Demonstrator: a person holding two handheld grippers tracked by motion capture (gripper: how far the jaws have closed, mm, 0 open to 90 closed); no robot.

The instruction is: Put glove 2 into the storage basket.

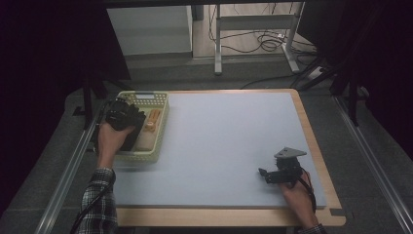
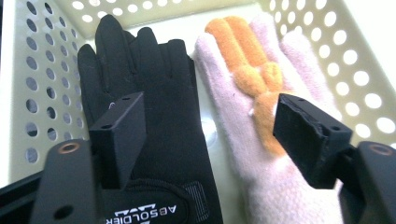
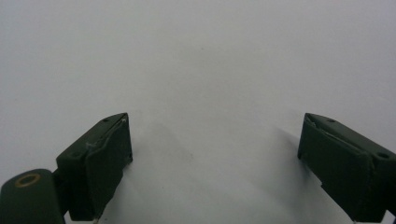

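- Two gloves, a black glove (image 2: pixel 154 121) and a pink-and-orange glove (image 2: pixel 261 116), lie side by side in the perforated basket (image 1: pixel 160 127) at the counter's (image 1: pixel 229 146) far left, fingers seemingly pointing far.
- Left hand-held gripper (image 2: pixel 210 135) hangs spread above them.
- Right hand-held gripper (image 3: pixel 215 158), spread, rests near-right on the counter.

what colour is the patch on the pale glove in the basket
Orange, on a pinkish-white fleece glove; the left gripper view shows it best.
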